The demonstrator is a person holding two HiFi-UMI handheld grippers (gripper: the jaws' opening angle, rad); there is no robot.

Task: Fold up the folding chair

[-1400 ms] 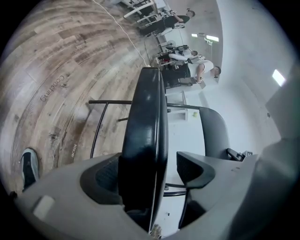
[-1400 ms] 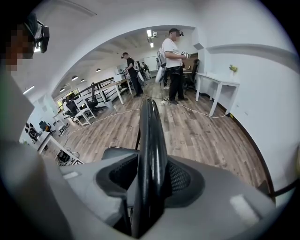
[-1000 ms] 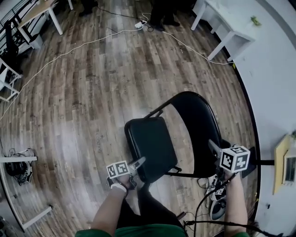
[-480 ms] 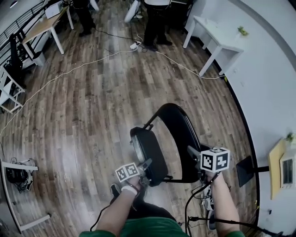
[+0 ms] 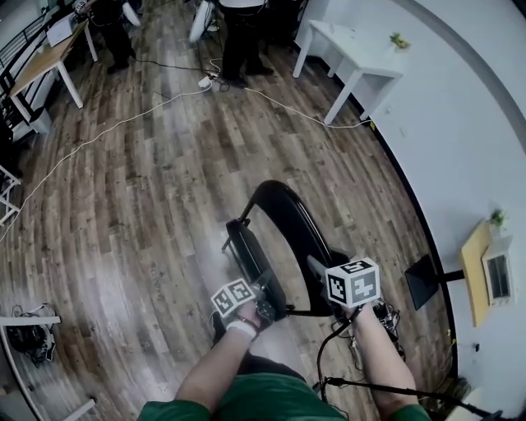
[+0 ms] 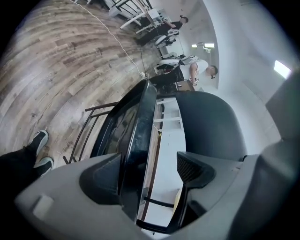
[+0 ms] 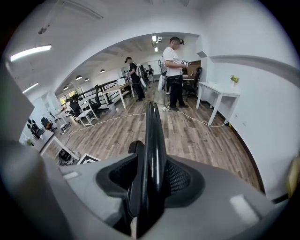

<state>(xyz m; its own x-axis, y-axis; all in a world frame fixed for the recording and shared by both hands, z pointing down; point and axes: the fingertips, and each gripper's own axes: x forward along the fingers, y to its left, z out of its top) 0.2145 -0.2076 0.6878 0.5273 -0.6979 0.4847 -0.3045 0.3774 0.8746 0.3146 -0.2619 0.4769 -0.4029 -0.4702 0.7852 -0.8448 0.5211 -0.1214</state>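
The black folding chair stands on the wood floor, its seat tipped up steeply toward the backrest. My left gripper is at the seat's front edge. In the left gripper view the seat edge lies between the jaws against one pad, with a clear gap to the other pad, so the left gripper is open. My right gripper is shut on the backrest's side edge. In the right gripper view both pads press the thin black backrest at the right gripper.
A white table stands by the white wall at the far right. People stand at the far end. A white cable crosses the floor. A black stand base and cables lie right of the chair. A wooden desk is far left.
The seat has swung up from nearly flat to steeply tilted, close to the backrest. My left gripper rose with its front edge. My right gripper lifted slightly, still holding the backrest.
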